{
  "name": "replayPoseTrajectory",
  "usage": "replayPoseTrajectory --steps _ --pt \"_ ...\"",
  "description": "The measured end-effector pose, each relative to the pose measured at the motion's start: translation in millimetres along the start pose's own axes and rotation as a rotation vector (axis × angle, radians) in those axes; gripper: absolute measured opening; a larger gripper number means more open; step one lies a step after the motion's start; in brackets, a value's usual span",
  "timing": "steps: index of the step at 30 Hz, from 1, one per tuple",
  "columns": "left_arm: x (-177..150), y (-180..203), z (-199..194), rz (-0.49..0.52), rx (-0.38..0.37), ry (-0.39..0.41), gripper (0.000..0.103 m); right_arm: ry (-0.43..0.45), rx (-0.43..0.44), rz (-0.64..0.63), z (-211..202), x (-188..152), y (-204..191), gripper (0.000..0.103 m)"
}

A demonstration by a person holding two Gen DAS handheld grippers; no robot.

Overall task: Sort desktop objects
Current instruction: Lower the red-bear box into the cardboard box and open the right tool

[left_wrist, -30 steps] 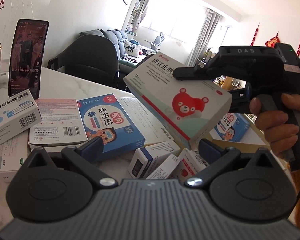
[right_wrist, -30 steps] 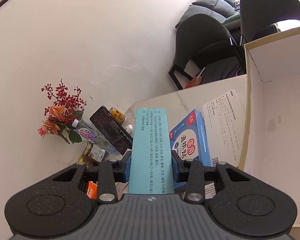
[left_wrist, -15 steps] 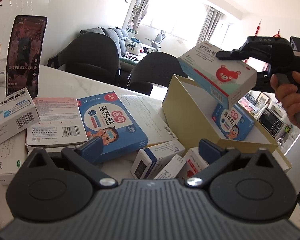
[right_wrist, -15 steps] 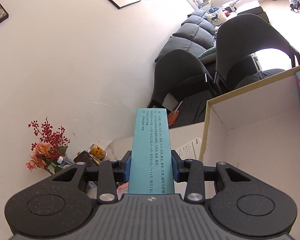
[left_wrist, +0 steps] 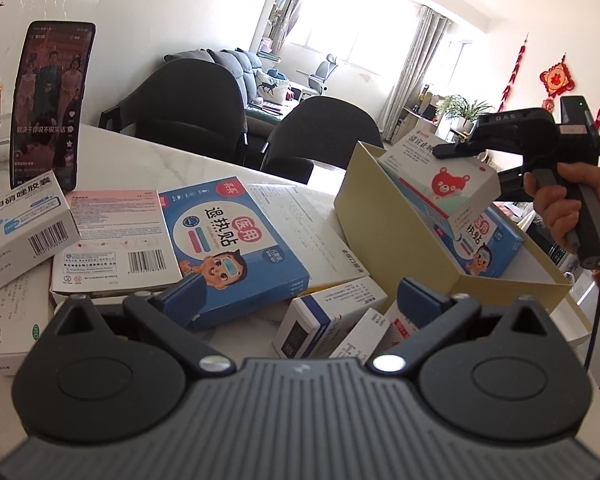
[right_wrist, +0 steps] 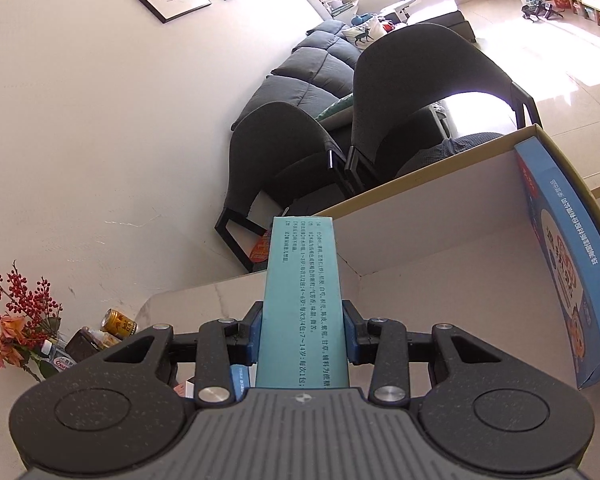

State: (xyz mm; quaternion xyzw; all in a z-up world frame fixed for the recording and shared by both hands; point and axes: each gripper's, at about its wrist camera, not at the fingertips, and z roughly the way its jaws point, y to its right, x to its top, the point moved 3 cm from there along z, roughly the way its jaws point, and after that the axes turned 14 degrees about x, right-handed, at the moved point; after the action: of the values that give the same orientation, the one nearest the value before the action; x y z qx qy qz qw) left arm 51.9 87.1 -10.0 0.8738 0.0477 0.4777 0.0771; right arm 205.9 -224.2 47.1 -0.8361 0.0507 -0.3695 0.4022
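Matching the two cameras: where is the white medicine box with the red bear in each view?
Left wrist: white red-bear medicine box, right of centre, over the open tan cardboard box.
Right wrist: its teal side, centre, clamped in the right tongs.
Shared landmark: that cardboard box.

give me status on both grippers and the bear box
Right gripper shut on bear medicine box, over cardboard box. Left gripper open, empty. Blue fever-patch box already inside.
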Motion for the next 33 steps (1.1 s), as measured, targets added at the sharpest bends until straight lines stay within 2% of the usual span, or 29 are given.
replayPoseTrajectory --steps 8,16,27,33 --pt "-2 -3 7 -0.005 0.004 -0.013 0.103 -0.006 -0.111 -0.008 22 2 19 0.041" --pt "-3 -6 10 -0.005 0.009 -0.019 0.103 -0.051 -0.211 -0.047 44 -5 29 0.041" --pt "-5 -10 13 -0.011 0.015 -0.027 0.103 -0.104 -0.268 -0.072 65 -20 33 0.041" --pt "-7 -11 11 -0.011 0.020 -0.027 0.103 -0.142 -0.260 -0.058 67 -20 31 0.042"
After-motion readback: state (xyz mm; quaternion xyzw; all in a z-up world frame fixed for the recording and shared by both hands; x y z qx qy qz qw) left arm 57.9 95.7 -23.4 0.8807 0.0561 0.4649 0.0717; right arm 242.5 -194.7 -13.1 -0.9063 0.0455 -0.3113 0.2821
